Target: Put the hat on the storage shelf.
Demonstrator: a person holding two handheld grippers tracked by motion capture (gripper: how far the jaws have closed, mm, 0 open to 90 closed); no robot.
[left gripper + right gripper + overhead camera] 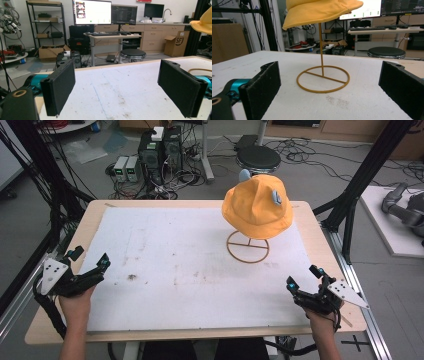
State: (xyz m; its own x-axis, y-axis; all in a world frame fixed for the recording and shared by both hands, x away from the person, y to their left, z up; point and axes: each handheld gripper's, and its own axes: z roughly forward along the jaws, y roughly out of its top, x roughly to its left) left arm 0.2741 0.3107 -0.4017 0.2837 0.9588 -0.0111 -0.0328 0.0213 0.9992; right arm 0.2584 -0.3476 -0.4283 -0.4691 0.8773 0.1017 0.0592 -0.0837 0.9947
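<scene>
We see a wooden table (320,227) topped by a white mat (190,270) that covers nearly all of its surface and carries a few dark smudges near its middle. On the far right part of the mat stands a yellow hat (258,205), a soft bucket-style one with a small grey patch on its side, perched on a thin wire stand (247,249) whose ring base lies flat on the mat (in the right gripper view the ring and its upright rod sit straight ahead, with the hat's brim (322,12) overhanging them). The hat is upright and well clear of both tools.

At the near left edge of the table we find the left gripper (90,264), held in a hand (76,305), with its jaws spread wide apart over the bare mat and nothing between them. At the near right edge the right gripper (303,279) is held in the other hand (320,320); its jaws also stand wide apart, pointed toward the stand, well apart from it.
</scene>
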